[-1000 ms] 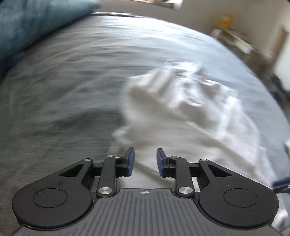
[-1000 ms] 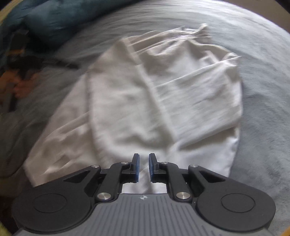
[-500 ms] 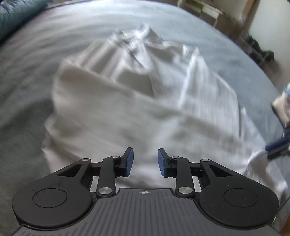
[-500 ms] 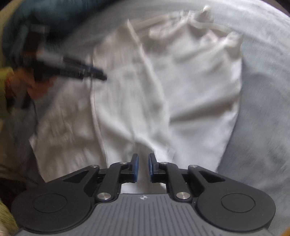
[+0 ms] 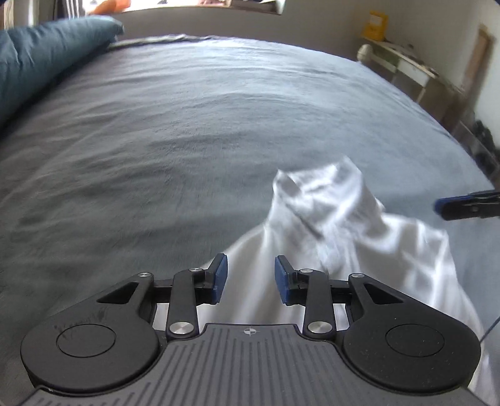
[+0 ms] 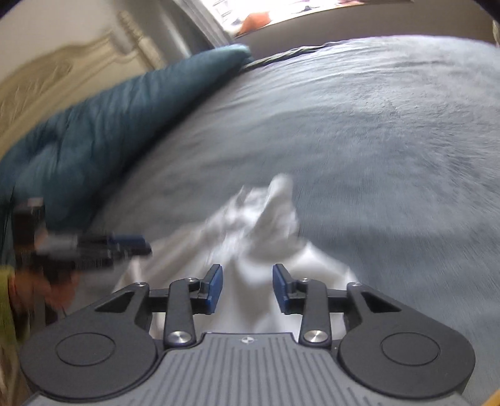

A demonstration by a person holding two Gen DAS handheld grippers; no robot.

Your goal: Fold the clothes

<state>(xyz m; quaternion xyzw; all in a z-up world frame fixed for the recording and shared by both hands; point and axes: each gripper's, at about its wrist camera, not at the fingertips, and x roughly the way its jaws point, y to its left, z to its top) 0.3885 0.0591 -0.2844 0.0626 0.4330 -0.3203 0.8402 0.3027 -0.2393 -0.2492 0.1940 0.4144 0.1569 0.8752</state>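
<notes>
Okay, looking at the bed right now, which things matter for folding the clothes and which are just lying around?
For the job:
- white garment, bunched on the grey bed cover
- left gripper, opening, nothing pinched
- right gripper, opening, nothing pinched

Just lying about:
- teal pillow at the bed's head
- shelf by the wall
- yellow box on it

garment [image 5: 359,237]: plain white | bed cover [image 5: 187,131]: grey-blue | pillow [image 6: 103,134]: dark teal | left claw [image 5: 251,278]: black, blue pads | headboard [image 6: 62,71]: cream
</notes>
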